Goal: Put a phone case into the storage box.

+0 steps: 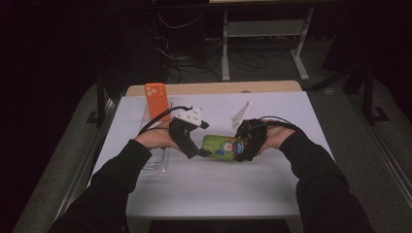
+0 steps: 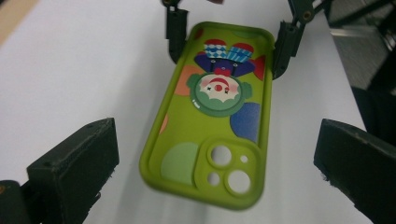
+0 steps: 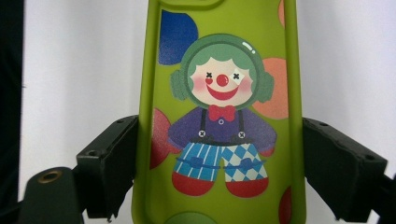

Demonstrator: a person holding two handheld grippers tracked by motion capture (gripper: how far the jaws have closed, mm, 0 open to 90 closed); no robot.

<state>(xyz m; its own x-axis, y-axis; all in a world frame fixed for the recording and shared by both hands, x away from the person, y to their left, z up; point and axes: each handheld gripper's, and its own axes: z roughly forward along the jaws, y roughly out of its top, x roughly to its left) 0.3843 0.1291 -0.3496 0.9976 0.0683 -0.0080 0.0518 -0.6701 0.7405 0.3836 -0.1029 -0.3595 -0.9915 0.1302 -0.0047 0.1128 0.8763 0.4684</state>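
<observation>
Currently I have the green phone case [image 1: 224, 145] held above the white table [image 1: 218, 189], between my two grippers near the table's middle. My right gripper [image 1: 241, 145] grasps it: in the right gripper view both black jaws press against the long side edges of the case at the end with the clown's feet, so that claw is clenched on the case. The clown print faces up toward the camera. My left gripper [image 1: 201, 151] sits at the opposite end, where the camera cut-outs are. In the left gripper view its jaws stand wide, one on each side of the case, well apart from its edges and not touching it, so that claw is released. In that view the right gripper's jaws are seen farther off, clamping the far end of the case. An orange phone case [image 1: 157, 100] stands upright at the far left of the table, behind my left hand [image 1: 158, 138], with a clear plastic tray [image 1: 154, 162] lying just beside that hand.
</observation>
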